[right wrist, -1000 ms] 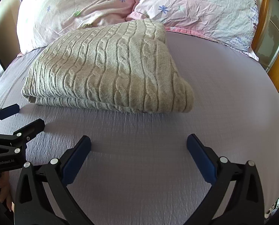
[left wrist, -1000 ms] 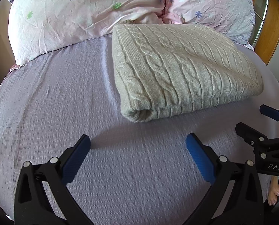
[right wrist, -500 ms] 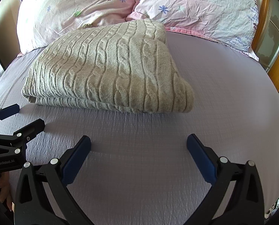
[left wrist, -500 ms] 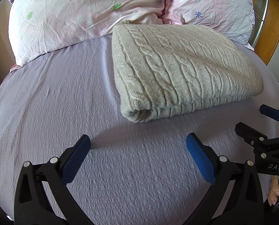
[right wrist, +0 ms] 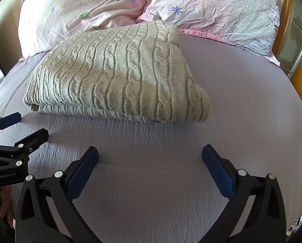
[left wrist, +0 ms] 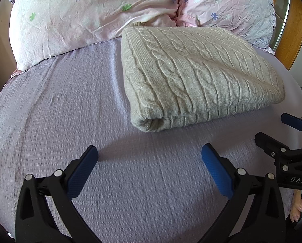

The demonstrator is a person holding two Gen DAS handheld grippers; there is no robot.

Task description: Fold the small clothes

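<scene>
— Sweater (left wrist: 199, 75) first, or the tools?

— Sweater is the subject, but start at the tools. The left gripper (left wrist: 148, 162) has its blue-padded fingers (left wrist: 81, 174) spread wide, nothing between them, hanging just over the lilac bedsheet (left wrist: 59, 111). The right gripper (right wrist: 149, 162) is the same: fingers (right wrist: 217, 174) wide apart, holding nothing, above the sheet.

— Where do they sit relative to the sweater?

— Both are on the near side of it, apart from it, with a strip of bare sheet in between. From the left wrist view the right gripper shows at the right edge, just short of the sweater's near right corner. From the right wrist view the left gripper shows at the left edge, close to the sweater's near left corner, not touching it.

— And the sweater itself?

— A beige cable-knit, folded into a thick rectangular bundle lying flat on the sheet. Layered edges show along its near side, and a rounded fold at one near corner.

— Beyond the sweater?

— Two pink flowered pillows (right wrist: 86, 14) lean right behind it; its far edge reaches them, and one has a tree print. Past the pillows, off to the sweater's right, a wooden frame (left wrist: 292, 30).
</scene>
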